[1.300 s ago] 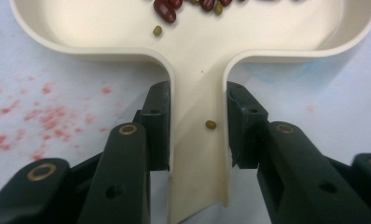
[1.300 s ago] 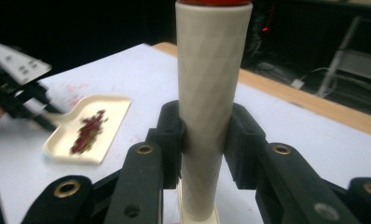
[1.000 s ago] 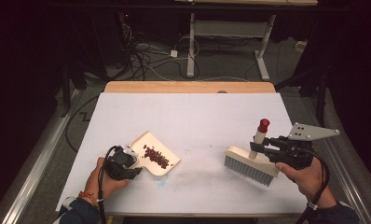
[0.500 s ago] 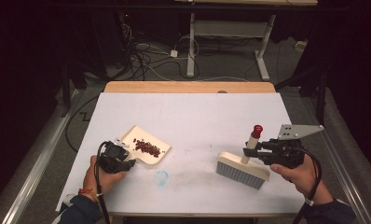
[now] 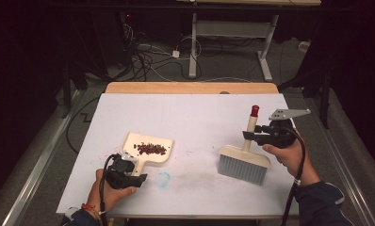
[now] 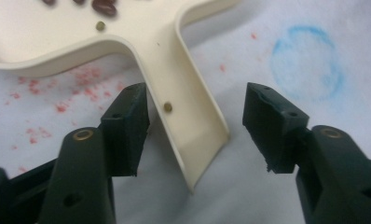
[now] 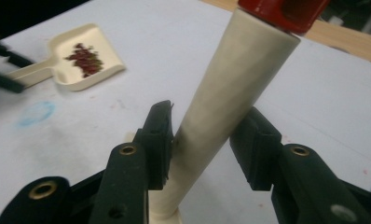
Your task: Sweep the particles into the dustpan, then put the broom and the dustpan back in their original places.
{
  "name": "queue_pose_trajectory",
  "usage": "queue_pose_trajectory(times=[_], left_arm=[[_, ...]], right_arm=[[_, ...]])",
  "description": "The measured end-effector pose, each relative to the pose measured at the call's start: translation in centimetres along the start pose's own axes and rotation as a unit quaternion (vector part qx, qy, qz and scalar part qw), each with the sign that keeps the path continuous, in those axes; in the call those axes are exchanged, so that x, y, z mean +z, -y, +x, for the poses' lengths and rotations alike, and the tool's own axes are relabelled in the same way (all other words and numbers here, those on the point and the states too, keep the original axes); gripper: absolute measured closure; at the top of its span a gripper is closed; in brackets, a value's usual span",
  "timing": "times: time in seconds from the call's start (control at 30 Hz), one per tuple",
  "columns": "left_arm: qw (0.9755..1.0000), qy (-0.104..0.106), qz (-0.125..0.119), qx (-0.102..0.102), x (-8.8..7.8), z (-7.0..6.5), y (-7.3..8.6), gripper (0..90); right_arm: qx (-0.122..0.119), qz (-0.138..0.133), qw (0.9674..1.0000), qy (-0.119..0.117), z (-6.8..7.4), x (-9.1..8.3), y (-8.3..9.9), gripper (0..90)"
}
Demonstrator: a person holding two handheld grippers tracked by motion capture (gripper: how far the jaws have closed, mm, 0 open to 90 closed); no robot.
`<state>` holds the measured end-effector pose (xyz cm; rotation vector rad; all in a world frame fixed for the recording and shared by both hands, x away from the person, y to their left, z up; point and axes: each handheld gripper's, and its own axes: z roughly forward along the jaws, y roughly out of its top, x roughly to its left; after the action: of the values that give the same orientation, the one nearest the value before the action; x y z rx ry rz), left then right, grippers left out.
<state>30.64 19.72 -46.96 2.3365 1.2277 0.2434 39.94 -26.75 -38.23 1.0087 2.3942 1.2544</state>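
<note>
A cream dustpan (image 5: 129, 141) lies flat on the white table, with dark red beans (image 5: 150, 149) in its tray. Its handle (image 6: 193, 126) sits between the jaws of my left gripper (image 5: 137, 173), which have just been opening; the right pad stands clear of it. A cream brush (image 5: 244, 162) with grey bristles and a red cap (image 5: 255, 111) stands on its bristles at the right. My right gripper (image 5: 248, 135) is around the brush handle (image 7: 221, 112); its jaws have just been opening and sit loosely beside the handle.
A blue chalk ring (image 5: 163, 179) marks the table just right of the dustpan handle. Faint red specks (image 6: 44, 93) dot the cloth near the pan. A wooden strip (image 5: 190, 87) runs along the far table edge, with cables and desk legs on the floor beyond.
The dustpan went from tilted and lifted to lying flat, and my left jaws spread off its handle. The brush shifted a little left and its handle now stands more upright.
</note>
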Motion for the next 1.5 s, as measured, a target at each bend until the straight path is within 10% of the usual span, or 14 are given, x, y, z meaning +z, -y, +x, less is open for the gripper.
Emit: queue_pose_trajectory(times=[0.3,1.03,1.3,1.5], left_arm=[[0.9927,0.015,-0.086,0.082,-1.8,0.4,2.4,34.0],[0.9939,0.027,-0.067,0.084,-0.6,0.6,3.1,53.6],[0.9903,0.032,-0.104,0.087,-1.3,0.7,3.2,40.3],[0.9878,0.018,-0.117,0.102,-1.5,0.4,3.3,27.6]], right_arm=[[0.029,0.037,0.9980,0.041,-2.3,4.0,-0.2,55.3],[0.074,0.098,0.9863,0.111,-4.2,9.8,0.0,54.2],[0.069,0.084,0.9813,0.159,-4.5,9.9,0.0,52.7],[0.063,0.052,0.9836,0.161,-4.2,9.3,0.0,48.0]])
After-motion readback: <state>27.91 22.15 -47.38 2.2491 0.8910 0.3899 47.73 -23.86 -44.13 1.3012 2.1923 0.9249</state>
